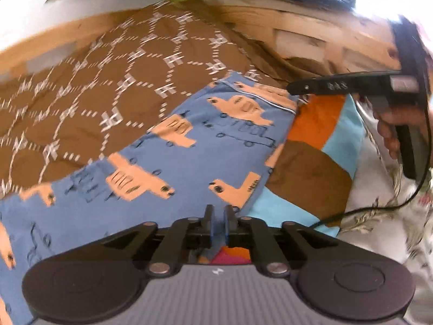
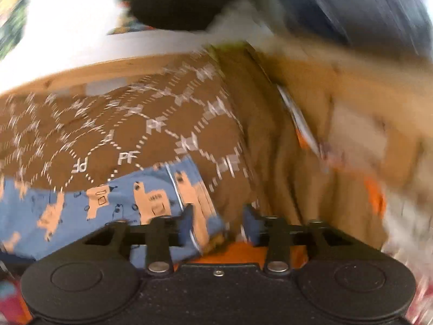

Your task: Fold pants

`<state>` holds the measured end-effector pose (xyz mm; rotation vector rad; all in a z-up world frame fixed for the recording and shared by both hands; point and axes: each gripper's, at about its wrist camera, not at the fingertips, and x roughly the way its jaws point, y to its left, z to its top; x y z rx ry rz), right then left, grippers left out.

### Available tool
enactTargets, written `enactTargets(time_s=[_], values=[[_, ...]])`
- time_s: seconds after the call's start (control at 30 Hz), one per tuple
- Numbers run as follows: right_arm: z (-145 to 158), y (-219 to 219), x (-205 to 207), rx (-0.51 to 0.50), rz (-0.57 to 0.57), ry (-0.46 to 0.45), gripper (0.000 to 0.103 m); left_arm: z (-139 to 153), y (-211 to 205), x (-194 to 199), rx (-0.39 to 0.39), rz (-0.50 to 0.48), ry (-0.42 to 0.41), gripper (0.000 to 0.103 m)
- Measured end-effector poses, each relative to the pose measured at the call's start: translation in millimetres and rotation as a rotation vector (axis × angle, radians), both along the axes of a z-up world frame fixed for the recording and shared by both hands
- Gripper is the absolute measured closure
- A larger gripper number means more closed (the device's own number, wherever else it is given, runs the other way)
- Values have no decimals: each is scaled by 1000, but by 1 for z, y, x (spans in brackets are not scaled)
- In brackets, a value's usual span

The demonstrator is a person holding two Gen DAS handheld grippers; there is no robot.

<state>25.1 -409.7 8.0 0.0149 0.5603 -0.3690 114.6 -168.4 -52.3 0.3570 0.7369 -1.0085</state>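
Note:
The blue pants (image 1: 173,162) with a peach llama print lie spread on a brown patterned bedspread (image 1: 81,103). My left gripper (image 1: 219,216) sits low over the pants' near edge, its jaws almost closed with a thin gap and nothing clearly between them. In the left wrist view my right gripper (image 1: 295,88) reaches in from the right toward the pants' far corner. In the right wrist view my right gripper (image 2: 217,216) is open, and the pants' edge (image 2: 197,205) lies by its left finger (image 2: 186,216).
A wooden bed frame (image 1: 297,29) runs along the far side. A cloth with orange, brown and light blue patches (image 1: 319,146) lies right of the pants. A white floral sheet (image 1: 379,216) and a black cable (image 1: 379,208) are at right.

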Motion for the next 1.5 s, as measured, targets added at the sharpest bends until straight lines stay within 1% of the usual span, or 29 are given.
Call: enactTargets(time_s=[0.03, 0.07, 0.13, 0.2, 0.27, 0.33, 0.4, 0.43, 0.47, 0.53, 0.57, 0.6, 0.63, 0.7, 0.73, 0.8, 0.83, 0.9, 1.03, 1.1, 1.13, 1.2, 1.27, 1.37, 1.4, 1.43, 1.5], values=[[2, 4, 4, -27, 35, 3, 52, 1, 4, 4, 6, 18, 24, 83], [2, 8, 10, -43, 74, 14, 51, 1, 9, 7, 14, 36, 44, 82], [-3, 14, 23, -32, 156, 49, 51, -3, 20, 15, 39, 85, 108, 80], [-15, 19, 36, 5, 204, 120, 51, -8, 33, 23, 26, 124, 180, 80], [-30, 21, 42, 11, 205, 203, 51, -10, 44, 27, 6, 145, 234, 80], [-35, 22, 37, -15, 204, 214, 51, -10, 49, 26, 15, 143, 248, 80], [-29, 33, 35, -78, 206, 238, 50, -6, 47, 23, 42, 121, 231, 80], [-25, 39, 33, -98, 233, 237, 47, -4, 47, 21, 53, 107, 221, 77], [-24, 44, 33, -95, 263, 235, 44, -3, 47, 20, 56, 100, 223, 75], [-18, 52, 36, -66, 312, 232, 41, -2, 48, 22, 40, 96, 253, 64], [-17, 56, 40, -57, 328, 235, 41, -2, 50, 23, 29, 99, 269, 62], [-19, 61, 44, -55, 345, 256, 41, -1, 51, 24, 25, 102, 281, 60], [-23, 66, 48, -59, 361, 300, 39, 0, 52, 26, 28, 103, 288, 59], [-37, 73, 50, -59, 393, 411, 38, 6, 57, 29, 42, 101, 268, 57], [-38, 74, 45, -66, 403, 414, 38, 10, 60, 31, 48, 107, 242, 51], [-33, 76, 41, -81, 437, 458, 36, 20, 68, 40, 69, 157, 153, 41], [-28, 75, 41, -84, 448, 461, 36, 25, 74, 46, 78, 197, 108, 40], [-18, 73, 45, -66, 473, 428, 36, 31, 85, 62, 92, 279, 43, 40], [-4, 76, 82, -44, 557, 349, 36, 38, 110, 109, 93, 454, -53, 40], [0, 82, 107, -50, 643, 315, 36, 36, 122, 131, 65, 480, -84, 40], [1, 85, 120, -51, 688, 311, 36, 34, 126, 141, 57, 487, -88, 40], [-4, 92, 151, -31, 790, 337, 37, 24, 135, 159, 62, 502, -75, 40], [-8, 101, 176, -7, 858, 367, 39, 15, 145, 171, 45, 506, -26, 41], [-12, 115, 203, 55, 929, 398, 39, 5, 154, 181, -12, 476, 74, 51], [-15, 120, 211, 68, 950, 406, 39, 3, 155, 182, -25, 468, 86, 62], [-19, 125, 215, 67, 965, 414, 41, 1, 153, 182, -33, 453, 92, 79], [-27, 137, 223, 40, 974, 439, 49, 0, 153, 182, -28, 453, 75, 93]])
